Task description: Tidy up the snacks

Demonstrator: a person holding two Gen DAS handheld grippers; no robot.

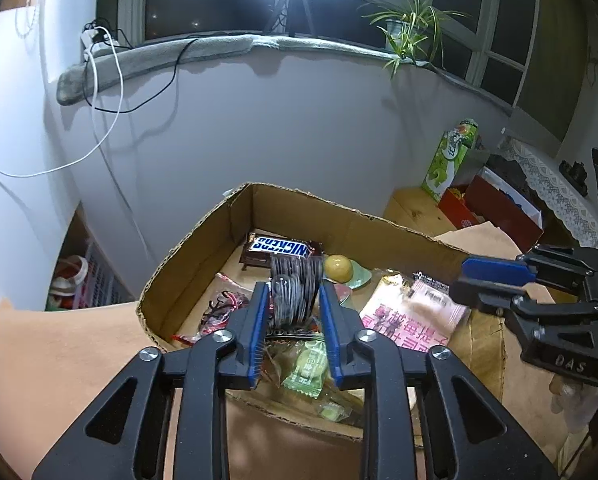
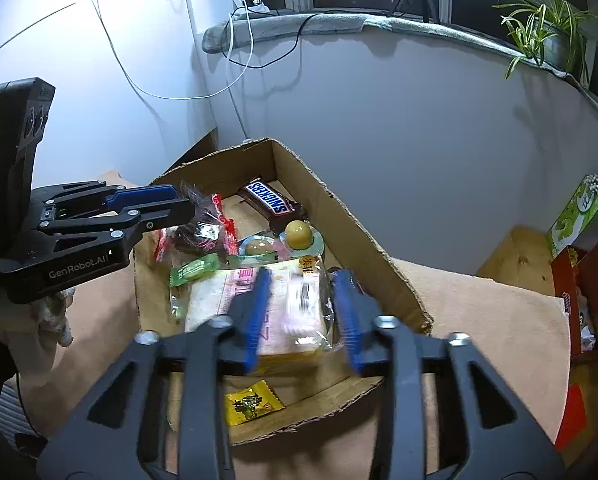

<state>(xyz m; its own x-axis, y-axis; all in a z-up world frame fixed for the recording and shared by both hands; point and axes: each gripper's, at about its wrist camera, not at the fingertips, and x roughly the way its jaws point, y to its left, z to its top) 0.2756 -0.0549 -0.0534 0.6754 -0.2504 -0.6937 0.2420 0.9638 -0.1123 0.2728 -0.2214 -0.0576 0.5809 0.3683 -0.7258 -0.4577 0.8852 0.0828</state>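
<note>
Where the cardboard box (image 1: 203,240) stands open on the peach-coloured cover (image 1: 79,352), both tongs are positioned above it, pointing down at a slant.

The left gripper (image 1: 293,286) is clenched on a dark striped packet (image 1: 295,304). The packet is held upright between the blue pads (image 1: 261,320), above the box floor and in front of the Snickers bar (image 1: 283,247). In the right wrist view, the same packet is seen at the fingertips of that tool, with a clear wrapper and red edges.

The right gripper (image 2: 303,276) is released. Its fingers are spread apart and blurred, and no pad is seen to press on anything. The pink bread pack (image 2: 295,304) is framed between them from above and lies in the box against the right-hand wall.

The remaining snacks are located inside the box as follows:
- The Snickers bar is laid in the far corner.
- A round yellow sweet (image 1: 338,268) is set on a pale green tray just beside the bar.
- A green sachet (image 1: 309,368) is placed near the front.
- A yellow sachet (image 2: 253,402) is placed at the near wall.
</note>
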